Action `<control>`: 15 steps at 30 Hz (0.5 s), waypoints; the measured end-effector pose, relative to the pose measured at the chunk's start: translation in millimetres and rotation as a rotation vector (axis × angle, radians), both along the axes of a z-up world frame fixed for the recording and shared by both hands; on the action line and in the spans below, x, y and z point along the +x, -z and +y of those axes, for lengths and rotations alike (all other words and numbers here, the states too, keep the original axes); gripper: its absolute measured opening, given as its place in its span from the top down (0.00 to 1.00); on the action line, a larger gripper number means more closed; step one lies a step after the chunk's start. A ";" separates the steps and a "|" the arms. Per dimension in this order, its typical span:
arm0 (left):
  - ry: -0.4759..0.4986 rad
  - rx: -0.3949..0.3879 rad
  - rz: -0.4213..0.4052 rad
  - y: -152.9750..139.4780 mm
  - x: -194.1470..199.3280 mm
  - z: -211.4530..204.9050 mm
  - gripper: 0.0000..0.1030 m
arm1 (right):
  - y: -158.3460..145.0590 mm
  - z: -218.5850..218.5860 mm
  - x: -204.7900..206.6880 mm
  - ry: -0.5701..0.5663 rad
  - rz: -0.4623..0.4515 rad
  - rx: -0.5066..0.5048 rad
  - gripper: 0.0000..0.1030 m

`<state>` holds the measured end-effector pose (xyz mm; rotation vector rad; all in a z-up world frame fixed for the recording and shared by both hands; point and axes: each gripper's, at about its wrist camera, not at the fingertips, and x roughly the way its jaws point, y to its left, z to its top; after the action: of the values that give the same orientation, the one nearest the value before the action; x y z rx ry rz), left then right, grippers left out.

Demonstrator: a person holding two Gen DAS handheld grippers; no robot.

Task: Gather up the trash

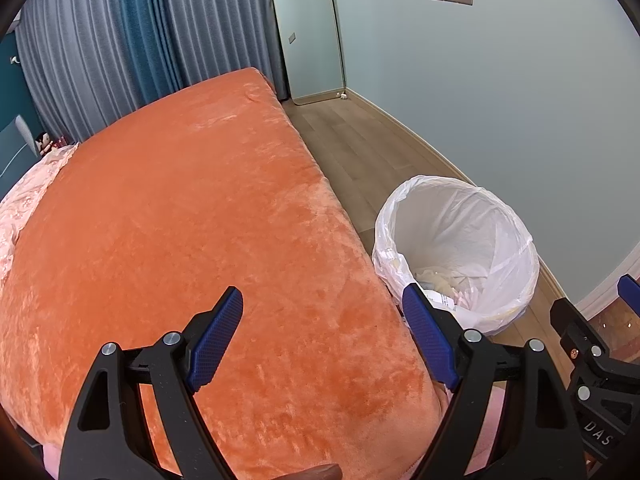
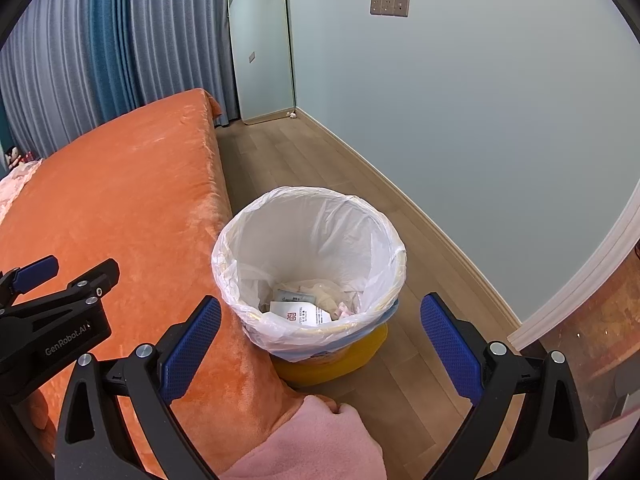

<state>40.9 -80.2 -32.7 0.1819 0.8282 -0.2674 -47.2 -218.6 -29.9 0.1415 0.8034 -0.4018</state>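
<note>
A yellow bin lined with a white plastic bag [image 2: 310,236] [image 1: 456,220] stands on the wood floor beside the bed. Paper packets and crumpled wrappers [image 2: 304,308] lie at its bottom. My left gripper [image 1: 322,300] hangs open over the bed's near corner, nothing between its blue pads. My right gripper [image 2: 320,308] is open too, straddling the bin's near rim from above, and holds nothing. The left gripper [image 2: 44,276] also shows at the left edge of the right wrist view.
An orange plush blanket [image 1: 180,220] covers the bed. A pink cloth [image 2: 320,440] hangs at its near corner. A tall mirror [image 2: 262,48] leans in the far corner by grey and blue curtains [image 1: 120,40]. Wood floor [image 2: 300,152] runs between bed and wall.
</note>
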 end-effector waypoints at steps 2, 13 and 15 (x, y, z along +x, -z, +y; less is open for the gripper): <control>0.003 -0.001 0.003 0.5 0.2 -1.0 0.24 | -0.4 -0.5 -0.3 0.001 -0.001 -0.001 0.07; 0.015 0.000 0.005 1.0 -3.5 -2.3 0.24 | -1.5 -5.4 -1.2 0.011 -0.004 -0.001 0.07; 0.016 -0.001 0.006 1.3 -3.9 -2.8 0.24 | -1.6 -6.0 -1.2 0.013 -0.004 0.001 0.07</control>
<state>37.0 -83.0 -34.0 0.1865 0.8331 -0.2833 -48.5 -224.6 -28.3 0.1486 0.7990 -0.4130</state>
